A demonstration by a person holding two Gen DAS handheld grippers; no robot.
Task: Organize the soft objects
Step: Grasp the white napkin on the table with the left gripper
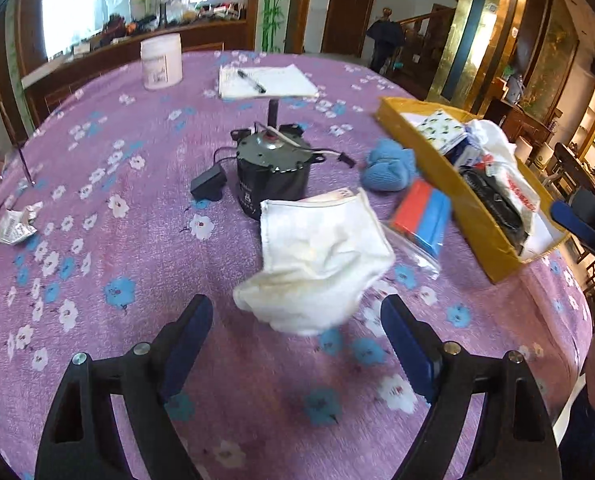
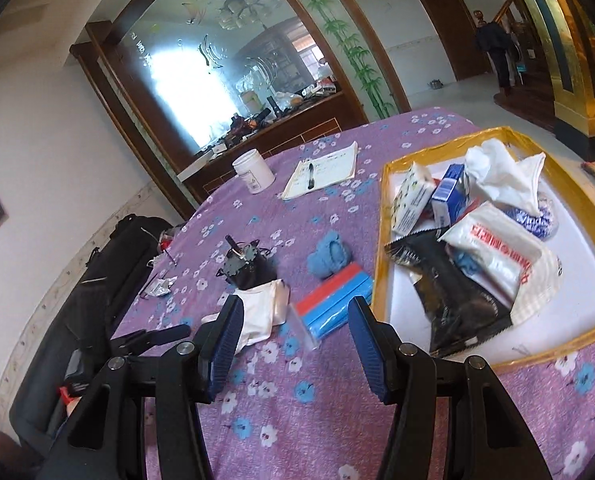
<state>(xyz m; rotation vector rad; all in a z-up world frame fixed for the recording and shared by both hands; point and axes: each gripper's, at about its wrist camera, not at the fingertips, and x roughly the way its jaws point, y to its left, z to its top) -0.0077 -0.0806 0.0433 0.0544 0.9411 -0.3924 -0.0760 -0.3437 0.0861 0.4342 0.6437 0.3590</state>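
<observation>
From the left wrist, the left gripper (image 1: pixel 296 340) has its fingers wide apart, with the white cloth (image 1: pixel 317 260) lying between and just past them. From the right wrist, the right gripper (image 2: pixel 295 344) is also wide and holds nothing; only here the yellow tray's (image 2: pixel 381 248) white floor shows.

Left gripper (image 1: pixel 296 322): black plastic frame with triangular cutouts, silver round screw heads at the finger pivots, dark blue ribbed pads on the fingers (image 1: pixel 407 344). Right gripper (image 2: pixel 296 334) was the same build: black arms, silver screws, blue ridged pads (image 2: pixel 367 346). Far right in the left wrist view, a blurred pinkish sleeve over dark blue fabric showed.
</observation>
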